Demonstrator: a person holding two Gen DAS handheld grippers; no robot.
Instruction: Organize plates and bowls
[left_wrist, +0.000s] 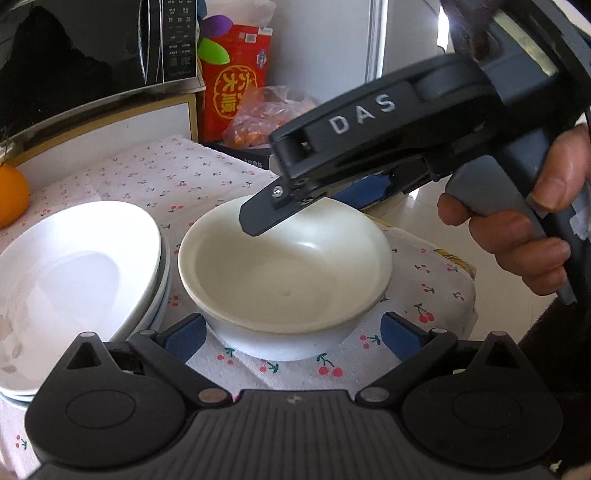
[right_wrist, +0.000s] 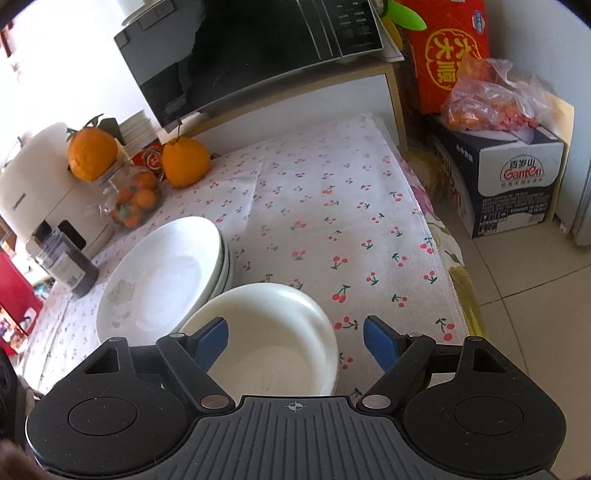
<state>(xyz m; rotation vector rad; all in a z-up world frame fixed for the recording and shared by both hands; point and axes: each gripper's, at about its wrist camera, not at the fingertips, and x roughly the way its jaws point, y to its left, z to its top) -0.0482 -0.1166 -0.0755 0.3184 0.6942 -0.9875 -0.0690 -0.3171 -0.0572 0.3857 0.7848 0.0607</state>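
Legible writing: white letters "DAS" on the body of the right gripper (left_wrist: 295, 206) as seen from the left wrist; "Ganten" with Chinese characters on the dark carton (right_wrist: 517, 184) at the right of the right-wrist view; large yellow Chinese characters on the red box (right_wrist: 447, 55) behind it. The microwave (right_wrist: 240, 55) carries a column of small panel text, too fine to read. A dark jar (right_wrist: 70, 266) at the left shows a label that cannot be read.

The white bowl (left_wrist: 284, 266) stands upright on the cherry-print cloth (right_wrist: 332, 206), just beside a stack of white plates (right_wrist: 162, 277); whether bowl and stack touch cannot be told. The left gripper (left_wrist: 291, 332) is spread, its blue pads flanking the bowl's near wall without pressing it. The right gripper's jaws are likewise spread: one pad lies over the bowl's interior, the other outside the rim above the cloth, so the rim sits between them ungripped. From the left wrist, its far finger is mostly hidden behind the near one.

A person's hand (left_wrist: 517, 236) grips the right tool's handle, cut off at the frame edge. Oranges (right_wrist: 184, 158) sit at the back; the plastic bag (right_wrist: 491, 99) holds orange contents that are hard to make out.
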